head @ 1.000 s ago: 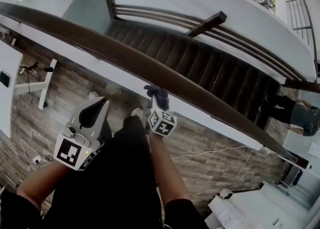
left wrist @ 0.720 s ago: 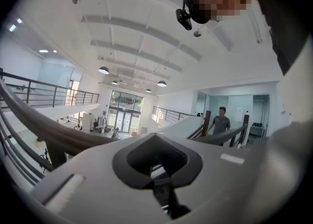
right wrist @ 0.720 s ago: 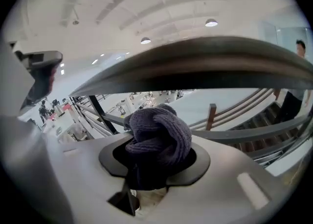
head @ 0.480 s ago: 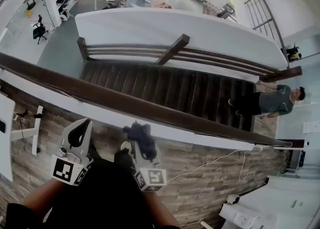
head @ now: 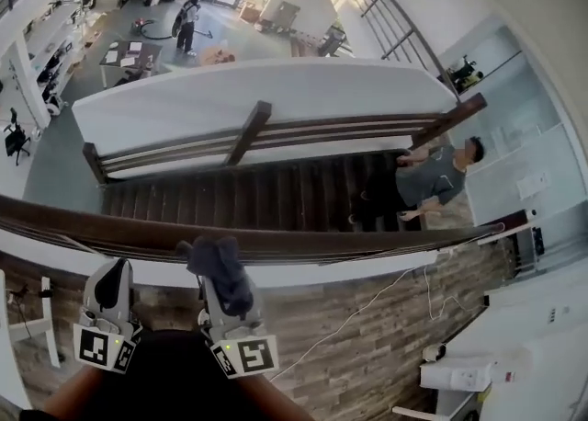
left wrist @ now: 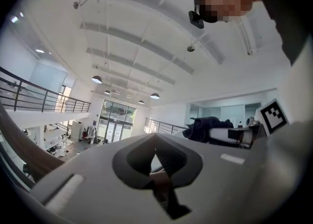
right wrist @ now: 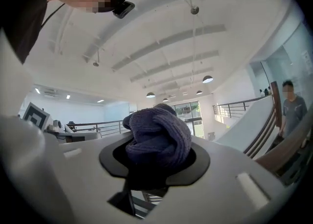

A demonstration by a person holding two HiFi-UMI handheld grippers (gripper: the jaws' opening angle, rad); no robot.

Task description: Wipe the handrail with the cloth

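Head view: A dark wooden handrail [head: 367, 243] crosses from left to right. Beyond it lies an open stairwell, with a person [head: 432, 180] on the stairs [head: 276, 197] below. The right hand-held gripper [head: 220, 289] is clamped on a bunched dark blue cloth [head: 217, 265]. The cloth's top overlaps the rail, but whether it touches the wood cannot be told from here. The left hand-held gripper [head: 113, 272] hovers just beside it, short of the rail.

Left gripper view: its jaws seem to meet at the tips, with nothing between them.

Right gripper view: the cloth fills the jaws as a loose wad, much of it bulging past the tips.

Risks: dragged along the wood, the bulging wad could pull free and drop into the stairwell toward the person. Only a small patch would wipe, so parts of the rail may be missed. A white cable [head: 367, 304] on the floor could catch a foot.
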